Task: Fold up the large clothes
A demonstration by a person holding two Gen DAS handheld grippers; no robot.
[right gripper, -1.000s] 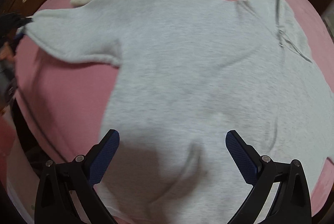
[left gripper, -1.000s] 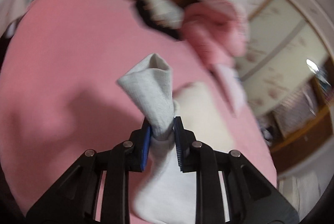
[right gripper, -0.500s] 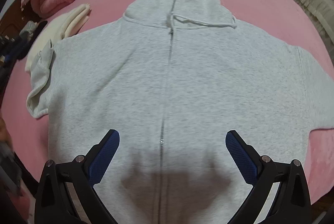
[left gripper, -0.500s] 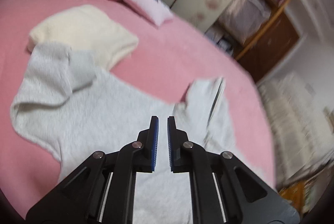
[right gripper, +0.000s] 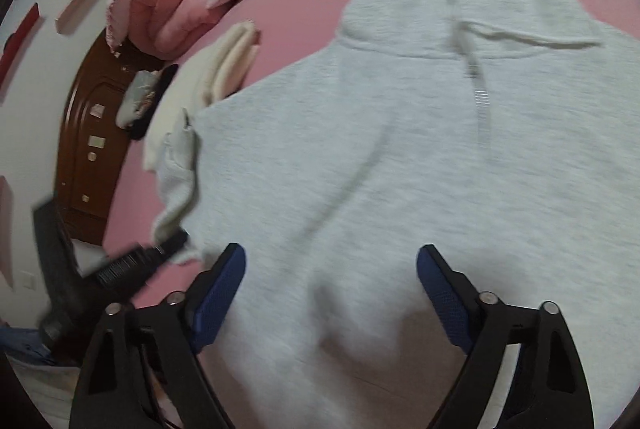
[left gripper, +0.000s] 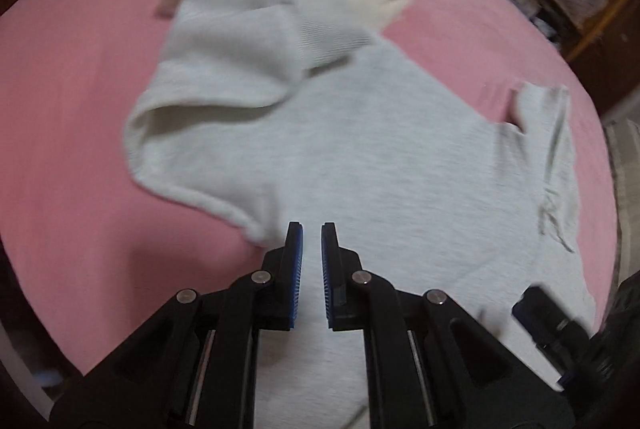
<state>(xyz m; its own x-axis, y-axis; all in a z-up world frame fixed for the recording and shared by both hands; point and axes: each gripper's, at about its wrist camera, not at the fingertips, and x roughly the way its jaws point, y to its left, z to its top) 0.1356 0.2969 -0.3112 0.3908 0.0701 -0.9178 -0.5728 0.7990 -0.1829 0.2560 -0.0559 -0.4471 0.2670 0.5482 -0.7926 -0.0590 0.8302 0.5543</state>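
- Pink bedsheet (left gripper: 72, 101) spans both views.
- Light grey zip-front hooded sweatshirt (right gripper: 380, 157) lies flat on it, one sleeve (left gripper: 224, 53) folded inward.
- Right gripper (right gripper: 330, 261) hovers above, jaws wide apart.
- Left gripper (left gripper: 312, 243): narrow gap, apparently gripping nothing.

The left gripper (left gripper: 311, 229) hovers low over the grey hoodie (left gripper: 380, 157) near its side edge, jaws nearly closed with a narrow gap and nothing between them. The right gripper (right gripper: 330, 257) hangs above the hoodie's lower front, jaws spread wide, apparently empty.
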